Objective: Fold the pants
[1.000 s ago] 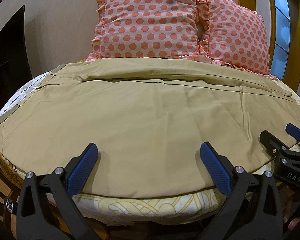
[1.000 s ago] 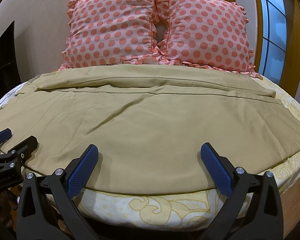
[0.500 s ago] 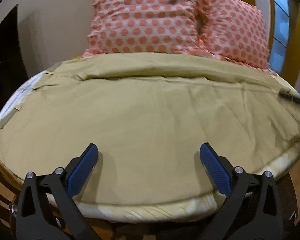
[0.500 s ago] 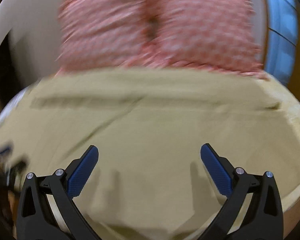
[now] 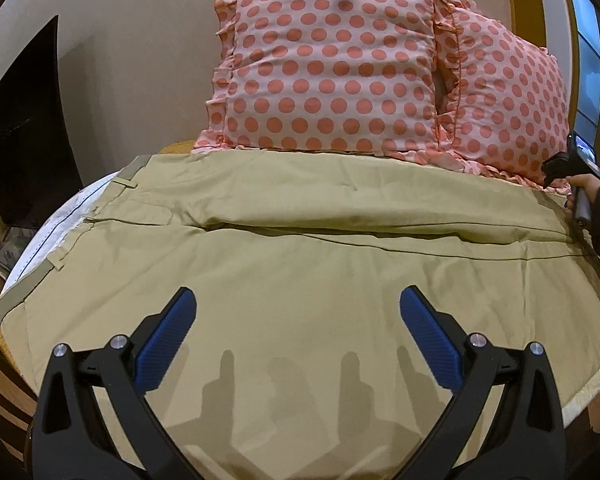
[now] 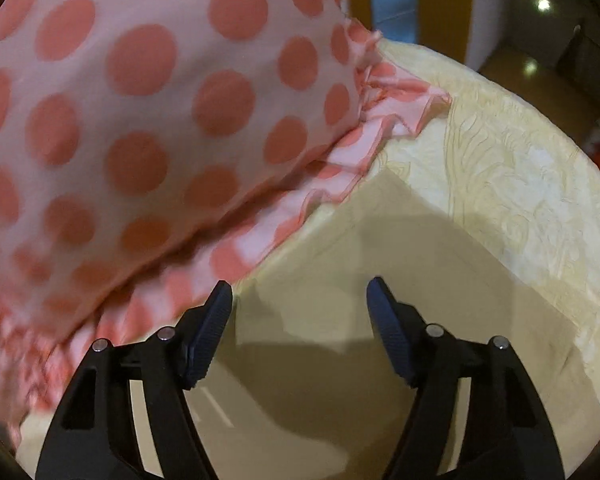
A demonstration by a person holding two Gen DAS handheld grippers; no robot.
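Khaki pants (image 5: 300,248) lie spread flat across the bed, waistband at the left, legs running right. My left gripper (image 5: 298,320) is open and empty, low over the near leg. My right gripper (image 6: 299,304) is open and empty, right above the far corner of the pants (image 6: 380,280) at the leg hem, beside the pillow frill. In the left wrist view the right gripper's body and the hand holding it (image 5: 572,176) show at the far right edge of the pants.
Two pink pillows with coral dots (image 5: 328,68) lean on the wall behind the pants; one fills the right wrist view (image 6: 140,120). The cream patterned bed sheet (image 6: 512,168) shows past the hem. A dark panel (image 5: 24,128) stands left of the bed.
My right gripper has moved from the near bed edge to the far right hem corner by the pillows. My left gripper has moved forward over the pants. Both stayed open.
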